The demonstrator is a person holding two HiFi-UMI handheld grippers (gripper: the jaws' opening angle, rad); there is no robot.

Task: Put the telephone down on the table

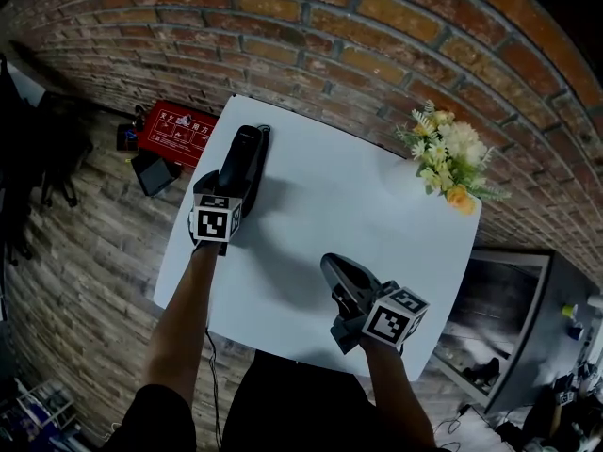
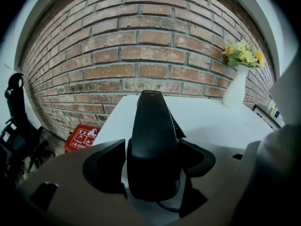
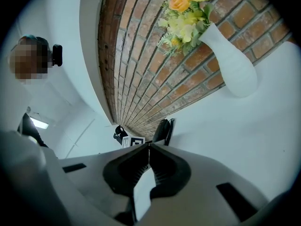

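The telephone [image 1: 247,153] is a long, glossy black handset with a smooth, rounded back. It lies flat on the white table [image 1: 330,205], back upward, in the table's far left part and close to its left edge. Its length runs from the near side toward the brick wall. The near end sits between the fingers [image 2: 106,166] of the left gripper [image 1: 240,179], which stand apart from its sides (a sliver of white table shows beside the left one). A thin dark cord curls out from under the near end. The table top is plain, matte and rectangular.
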